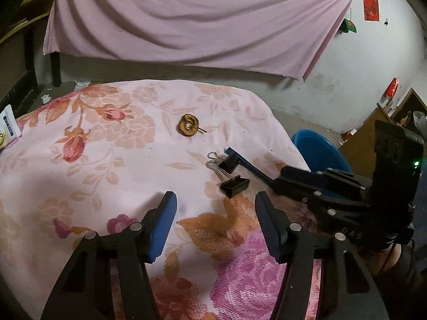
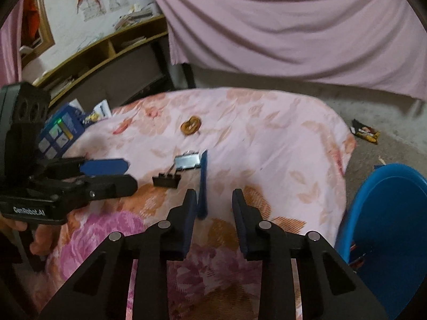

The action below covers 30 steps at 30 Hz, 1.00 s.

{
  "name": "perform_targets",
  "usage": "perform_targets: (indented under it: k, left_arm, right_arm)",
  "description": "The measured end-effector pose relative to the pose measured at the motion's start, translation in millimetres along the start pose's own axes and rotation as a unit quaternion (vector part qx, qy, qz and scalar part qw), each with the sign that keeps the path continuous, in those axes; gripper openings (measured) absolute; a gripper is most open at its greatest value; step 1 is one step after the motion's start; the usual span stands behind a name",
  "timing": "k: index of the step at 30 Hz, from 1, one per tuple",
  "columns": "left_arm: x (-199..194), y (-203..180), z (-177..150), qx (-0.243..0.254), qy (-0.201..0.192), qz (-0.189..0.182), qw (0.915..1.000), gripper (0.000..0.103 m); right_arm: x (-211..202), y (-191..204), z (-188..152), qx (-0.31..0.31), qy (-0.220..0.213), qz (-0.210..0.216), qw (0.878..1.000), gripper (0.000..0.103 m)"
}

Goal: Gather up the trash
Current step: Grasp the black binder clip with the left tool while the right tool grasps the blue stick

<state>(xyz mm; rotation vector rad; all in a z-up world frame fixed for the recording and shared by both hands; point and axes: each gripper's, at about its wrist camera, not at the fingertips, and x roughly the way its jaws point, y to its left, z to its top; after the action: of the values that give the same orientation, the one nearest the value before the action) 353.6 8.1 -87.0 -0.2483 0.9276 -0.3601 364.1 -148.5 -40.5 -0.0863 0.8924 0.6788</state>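
Note:
A floral-clothed table [image 1: 106, 165] holds a brown dried fruit slice [image 1: 188, 124], seen also in the right wrist view [image 2: 191, 125]. Two black binder clips [image 1: 229, 172] lie near the right edge, with a blue strip [image 1: 248, 164] beside them; the clips [image 2: 176, 168] and the strip [image 2: 202, 184] show in the right wrist view too. My left gripper [image 1: 214, 221] is open, just short of the clips. My right gripper [image 2: 213, 208] is open, its left finger beside the near end of the strip. A blue bin [image 2: 387, 229] stands right of the table.
A snack wrapper [image 2: 365, 131] lies on the floor beyond the table. Blue and white packets [image 2: 66, 125] sit at the table's far left edge. A pink sheet [image 1: 200, 18] hangs behind. Wooden shelves [image 2: 106, 50] stand at back left.

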Motion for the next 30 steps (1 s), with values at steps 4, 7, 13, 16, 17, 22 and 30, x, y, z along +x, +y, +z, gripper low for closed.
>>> perform_targets:
  k: [4, 7, 13, 16, 17, 22, 30]
  left_arm:
    - [5.4, -2.5, 3.5, -0.010, 0.004, -0.010, 0.9999, 0.052]
    - [10.8, -8.1, 7.2, -0.012, 0.010, -0.017, 0.9997, 0.048]
    - [28.5, -28.7, 13.8, 0.005, 0.028, 0.012, 0.9995, 0.041]
    - [38.7, -34.0, 19.4, 0.008, 0.036, 0.052, 0.9980, 0.035]
    - [41.3, -34.6, 20.8, 0.005, 0.039, 0.059, 0.9975, 0.033]
    - [47.4, -36.7, 21.3, 0.018, 0.040, 0.080, 0.9958, 0.024]
    - [24.0, -27.8, 0.6, 0.009, 0.006, 0.046, 0.9989, 0.024]
  right_arm:
    - [3.2, 0.8, -0.4, -0.008, 0.009, -0.015, 1.000, 0.010]
    - [1.4, -1.8, -3.1, -0.007, 0.007, -0.021, 1.000, 0.006]
    - [-10.7, -8.4, -13.9, 0.004, -0.009, -0.033, 0.999, 0.006]
    - [-14.0, -10.3, -16.7, 0.008, -0.013, -0.033, 0.999, 0.006]
    - [-14.4, -10.3, -17.4, 0.008, -0.014, -0.033, 0.999, 0.006]
    - [-16.2, -10.4, -20.4, 0.006, -0.019, -0.031, 0.999, 0.006]
    - [-26.3, 0.6, -30.2, -0.014, -0.036, -0.041, 0.998, 0.006]
